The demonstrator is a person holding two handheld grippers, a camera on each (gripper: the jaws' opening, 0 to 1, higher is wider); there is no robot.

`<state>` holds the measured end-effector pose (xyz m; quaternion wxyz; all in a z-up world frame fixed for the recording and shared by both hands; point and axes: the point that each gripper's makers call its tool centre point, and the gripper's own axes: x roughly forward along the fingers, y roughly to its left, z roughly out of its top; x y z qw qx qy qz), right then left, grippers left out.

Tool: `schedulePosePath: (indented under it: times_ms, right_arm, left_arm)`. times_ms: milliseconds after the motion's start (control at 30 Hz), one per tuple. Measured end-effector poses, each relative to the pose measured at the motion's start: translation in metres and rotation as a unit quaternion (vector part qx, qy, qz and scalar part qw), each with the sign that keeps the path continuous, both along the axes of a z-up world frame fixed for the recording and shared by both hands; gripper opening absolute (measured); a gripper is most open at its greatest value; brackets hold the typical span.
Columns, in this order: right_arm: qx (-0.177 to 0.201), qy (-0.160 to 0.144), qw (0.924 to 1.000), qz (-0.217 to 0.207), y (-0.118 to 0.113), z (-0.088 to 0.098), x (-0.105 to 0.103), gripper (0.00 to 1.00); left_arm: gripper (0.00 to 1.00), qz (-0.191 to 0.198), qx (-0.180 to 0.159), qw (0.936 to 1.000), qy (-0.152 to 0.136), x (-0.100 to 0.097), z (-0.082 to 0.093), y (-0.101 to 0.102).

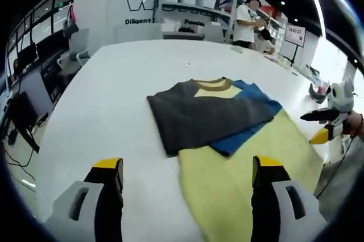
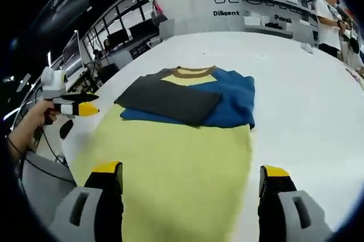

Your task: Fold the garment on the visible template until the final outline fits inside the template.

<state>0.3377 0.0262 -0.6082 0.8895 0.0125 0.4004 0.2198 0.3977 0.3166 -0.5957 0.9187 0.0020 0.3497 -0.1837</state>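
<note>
On the left, the left claw (image 1: 187,182) hangs low over the white tabletop (image 1: 114,82). Its two yellow-tipped jaws stand wide apart and it holds nothing. The left jaw is over bare tabletop, and the right jaw is over the yellow bottom part of the shirt (image 1: 227,139).

The shirt lies flat in the middle of the tabletop. It has a yellow body, a brown collar, one dark grey sleeve and one blue sleeve. Both sleeves are already folded in across the chest, and the grey one lies on top of the blue one. I cannot pick out any template under the shirt.

On the right, the right claw (image 2: 190,188) hangs over the yellow bottom part too. Its jaws are also wide apart, with nothing between them. In its view the shirt (image 2: 182,139) spreads out long and flat, right up to the jaws.

So I think the sleeves part is done. The long yellow bottom half is not folded up yet, so that fold is left.

Far back there are shelves (image 1: 193,3) with boxes and a person (image 1: 247,23) standing beside them.
</note>
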Motion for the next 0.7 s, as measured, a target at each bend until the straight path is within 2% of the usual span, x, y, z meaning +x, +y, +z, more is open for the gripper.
schedulePosePath:
  times_ms: [267, 400, 533, 700]
  right_arm:
    - [-0.016, 0.02, 0.9991, 0.033, -0.002, -0.004, -0.022, 0.99]
    - [-0.02, 0.034, 0.9983, 0.042, -0.003, -0.007, -0.034, 0.99]
    - [-0.031, 0.039, 0.9974, 0.051, -0.006, -0.009, -0.043, 0.99]
    - [-0.037, 0.055, 0.996, 0.06, -0.007, -0.013, -0.057, 0.99]
  left_arm:
    - [0.97, -0.018, 0.004, 0.9998, 0.008, -0.021, 0.002, -0.007]
    - [0.97, -0.032, -0.003, 0.9991, 0.029, -0.034, -0.002, -0.01]
    - [0.96, -0.051, 0.02, 0.998, 0.031, -0.047, -0.003, -0.008]
    - [0.96, -0.058, 0.022, 0.9973, 0.039, -0.06, -0.004, -0.007]
